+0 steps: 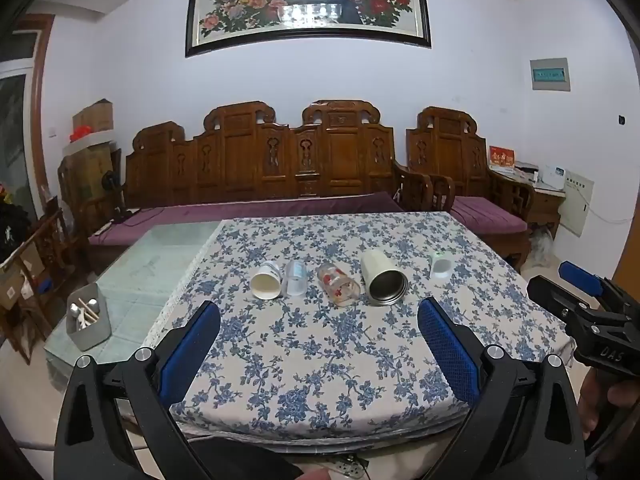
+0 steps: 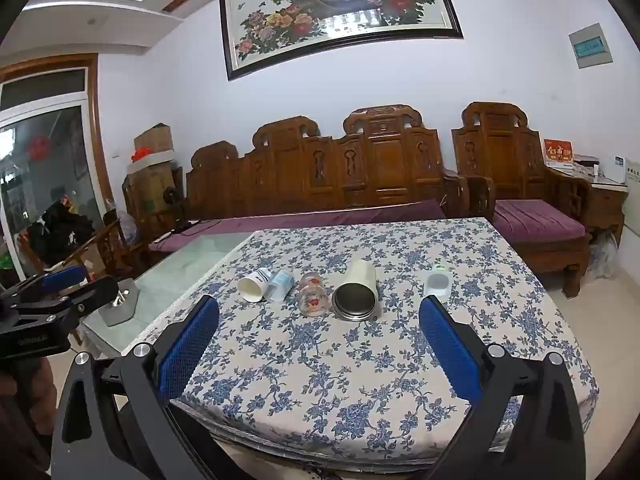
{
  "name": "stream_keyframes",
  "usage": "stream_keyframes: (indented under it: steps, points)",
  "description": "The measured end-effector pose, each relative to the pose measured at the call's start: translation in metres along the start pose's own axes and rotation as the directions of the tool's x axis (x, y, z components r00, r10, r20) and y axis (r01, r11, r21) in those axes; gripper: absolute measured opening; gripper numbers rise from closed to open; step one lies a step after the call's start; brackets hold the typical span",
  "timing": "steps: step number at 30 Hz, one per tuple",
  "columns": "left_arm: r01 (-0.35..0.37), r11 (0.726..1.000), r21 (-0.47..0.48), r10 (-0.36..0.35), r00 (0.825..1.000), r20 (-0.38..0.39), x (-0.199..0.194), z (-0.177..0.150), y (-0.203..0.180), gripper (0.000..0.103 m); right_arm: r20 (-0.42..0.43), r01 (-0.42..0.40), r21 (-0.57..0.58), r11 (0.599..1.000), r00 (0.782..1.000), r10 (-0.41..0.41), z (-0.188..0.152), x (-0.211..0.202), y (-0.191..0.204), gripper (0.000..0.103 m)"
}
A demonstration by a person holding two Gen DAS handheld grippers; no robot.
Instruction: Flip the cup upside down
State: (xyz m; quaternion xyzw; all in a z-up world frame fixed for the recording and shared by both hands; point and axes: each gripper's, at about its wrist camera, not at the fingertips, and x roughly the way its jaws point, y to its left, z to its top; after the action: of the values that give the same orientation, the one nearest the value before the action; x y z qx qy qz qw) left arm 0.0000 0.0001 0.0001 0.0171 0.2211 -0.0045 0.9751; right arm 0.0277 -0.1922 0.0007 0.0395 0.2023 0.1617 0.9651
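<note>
Several cups lie on their sides in a row on the blue-flowered tablecloth: a white paper cup, a clear plastic cup, a glass with red flowers, a cream steel-lined tumbler and a small frosted cup. My left gripper is open and empty, well short of the cups. My right gripper is open and empty, also near the table's front.
A grey holder with utensils stands on the glass table left of the cloth. A carved wooden sofa with purple cushions runs behind the table. The right gripper shows at the right edge of the left wrist view.
</note>
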Motion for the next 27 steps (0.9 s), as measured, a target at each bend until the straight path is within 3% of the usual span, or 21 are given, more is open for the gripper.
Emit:
stream_keyframes:
  steps: [27]
  points:
    - [0.006, 1.000, -0.007, -0.005, 1.000, 0.023, -0.005, 0.011, -0.007, 0.095, 0.004, 0.004, 0.004, 1.000, 1.000, -0.004, 0.001, -0.001, -0.001, 0.101]
